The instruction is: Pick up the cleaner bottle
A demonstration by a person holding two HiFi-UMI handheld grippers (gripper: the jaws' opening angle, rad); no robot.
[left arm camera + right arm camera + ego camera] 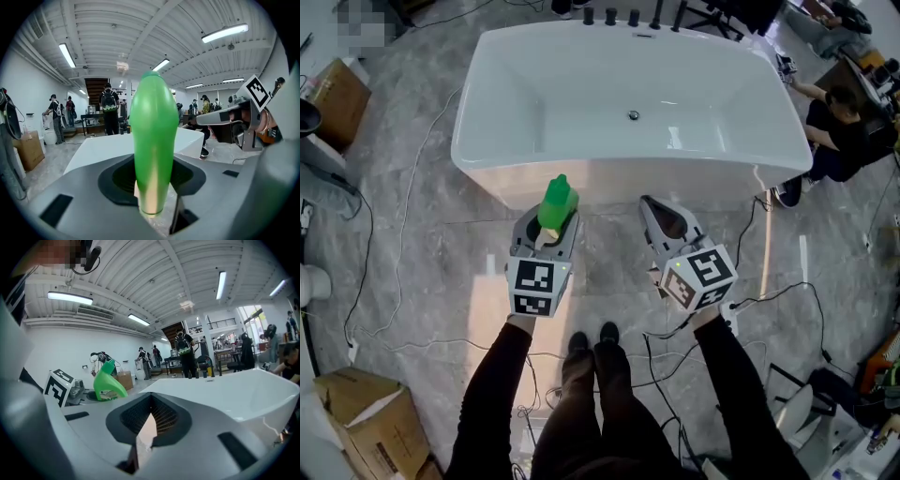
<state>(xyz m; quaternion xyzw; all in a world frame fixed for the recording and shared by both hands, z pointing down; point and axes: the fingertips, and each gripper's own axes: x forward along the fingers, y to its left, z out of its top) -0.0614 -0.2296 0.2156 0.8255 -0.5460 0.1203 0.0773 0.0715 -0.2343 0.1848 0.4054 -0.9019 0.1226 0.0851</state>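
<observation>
Head view: left tool [549, 225] tight on green cleaner bottle [557, 199], right tool [660, 210], jaws together, bathtub [628, 180] beyond.

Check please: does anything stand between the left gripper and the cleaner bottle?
Nothing visible does. The green cleaner bottle already stands upright between the jaws of the left gripper, which are closed on it, in front of the white bathtub.
</observation>
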